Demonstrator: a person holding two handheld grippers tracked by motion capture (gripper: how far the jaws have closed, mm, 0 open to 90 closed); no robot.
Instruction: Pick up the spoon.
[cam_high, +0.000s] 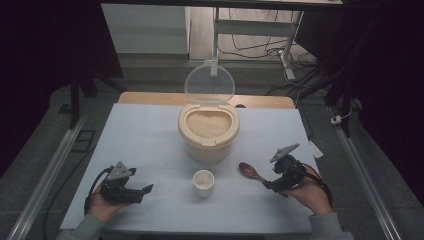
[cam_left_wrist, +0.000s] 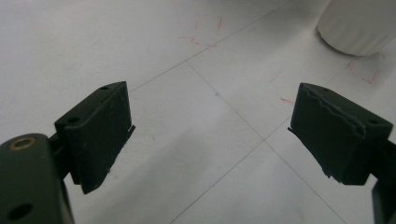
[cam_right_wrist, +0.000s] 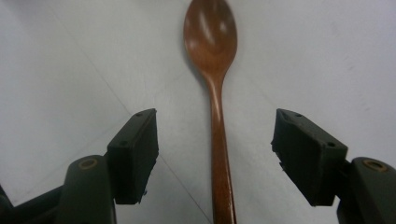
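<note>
A brown wooden spoon (cam_high: 248, 171) lies on the white table (cam_high: 150, 135), right of a small white cup (cam_high: 203, 183). In the right gripper view the spoon (cam_right_wrist: 215, 84) runs lengthwise between the jaws, which stand wide on either side of its handle without touching it. My right gripper (cam_high: 270, 186) (cam_right_wrist: 215, 158) is open at the spoon's handle end. At the front left, my left gripper (cam_high: 146, 191) (cam_left_wrist: 210, 135) rests open over bare table, and the cup's base (cam_left_wrist: 359, 25) shows at the upper right of its view. A cream container of rice (cam_high: 208, 131) stands behind the cup, its clear lid (cam_high: 209, 83) raised.
A wooden board edge (cam_high: 150, 97) shows behind the table. Metal rails (cam_high: 45, 175) run along both sides on the floor, and cables (cam_high: 260, 47) lie by a desk frame at the back. Thin lines and red marks (cam_left_wrist: 205, 37) cross the tabletop.
</note>
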